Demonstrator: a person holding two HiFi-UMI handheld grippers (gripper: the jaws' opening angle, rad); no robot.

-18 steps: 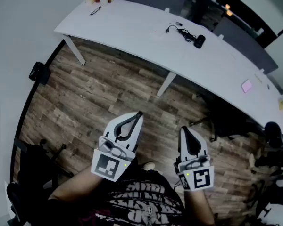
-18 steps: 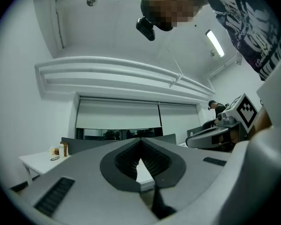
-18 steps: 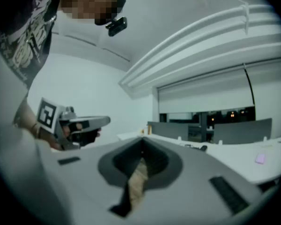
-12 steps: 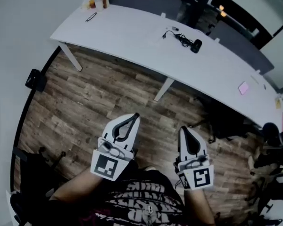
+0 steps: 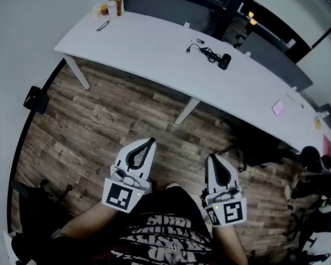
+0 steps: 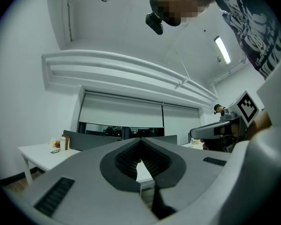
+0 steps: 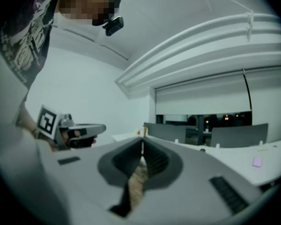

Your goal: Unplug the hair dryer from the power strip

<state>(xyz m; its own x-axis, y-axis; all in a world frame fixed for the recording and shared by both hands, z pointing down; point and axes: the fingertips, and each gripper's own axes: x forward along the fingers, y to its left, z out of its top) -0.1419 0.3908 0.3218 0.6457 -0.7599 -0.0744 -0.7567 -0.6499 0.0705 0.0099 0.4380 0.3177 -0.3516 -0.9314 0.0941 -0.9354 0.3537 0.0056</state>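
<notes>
On the long white table at the back lies the black hair dryer. Its dark cord is bunched to its left. The power strip is too small to make out. Both grippers hang level in front of the person's body, over the wooden floor and well short of the table. My left gripper is shut with nothing in it, its tips touching. My right gripper is shut and empty as well.
Small bottles and a thin dark item sit at the table's far left end. A pink note lies towards its right end. A black chair stands under the table. A dark box sits by the left wall.
The head view has drifted: the table and hair dryer sit a little lower and further left, and both grippers lower in the picture. Both stay shut and empty.
</notes>
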